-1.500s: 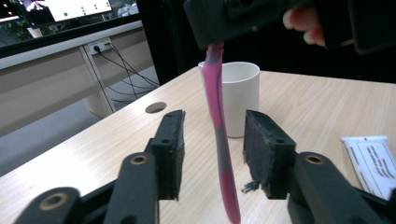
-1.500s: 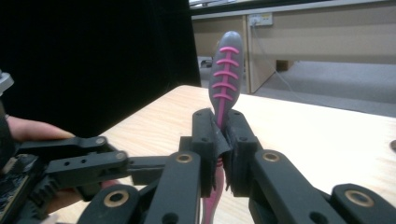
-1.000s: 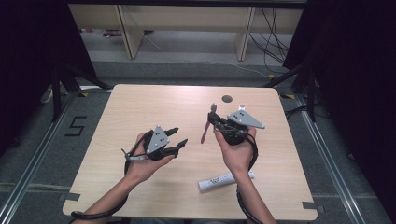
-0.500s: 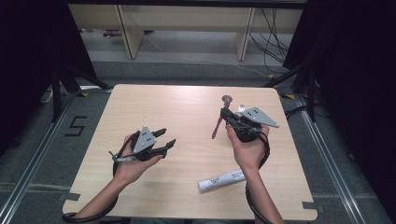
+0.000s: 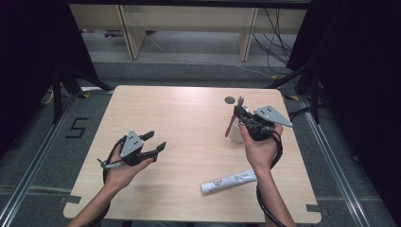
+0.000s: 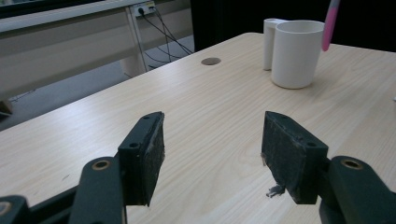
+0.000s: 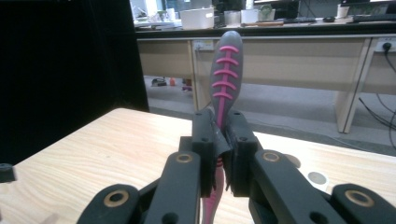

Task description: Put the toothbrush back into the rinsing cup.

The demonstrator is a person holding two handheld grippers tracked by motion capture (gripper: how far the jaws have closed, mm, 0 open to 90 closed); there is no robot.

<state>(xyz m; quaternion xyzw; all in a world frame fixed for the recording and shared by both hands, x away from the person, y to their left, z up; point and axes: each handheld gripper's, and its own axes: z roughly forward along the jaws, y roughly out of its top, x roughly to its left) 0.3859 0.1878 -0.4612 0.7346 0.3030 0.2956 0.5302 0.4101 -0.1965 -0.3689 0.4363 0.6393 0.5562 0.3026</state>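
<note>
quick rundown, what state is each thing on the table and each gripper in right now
left gripper: open, nothing between the jaws, which have just been opening
right gripper: shut on the toothbrush
toothbrush: pink and grey, held off the table
white mug: upright on the table
toothpaste tube: lying flat, untouched

Right tool [image 5: 240,115], high view: toothbrush [image 5: 231,126] partly behind the tool's body, and the white cup [image 5: 235,135] mostly covered by hand and tool. Right gripper view: brush's lower handle drops behind the jaws and off the bottom edge. Left gripper view: pink handle cut by the top edge, head out of frame; cup's inside not visible. Print on the tube [image 5: 229,181] near the table's [image 5: 179,113] front too small to read. Both forearms cut off at bottom edge.
</note>
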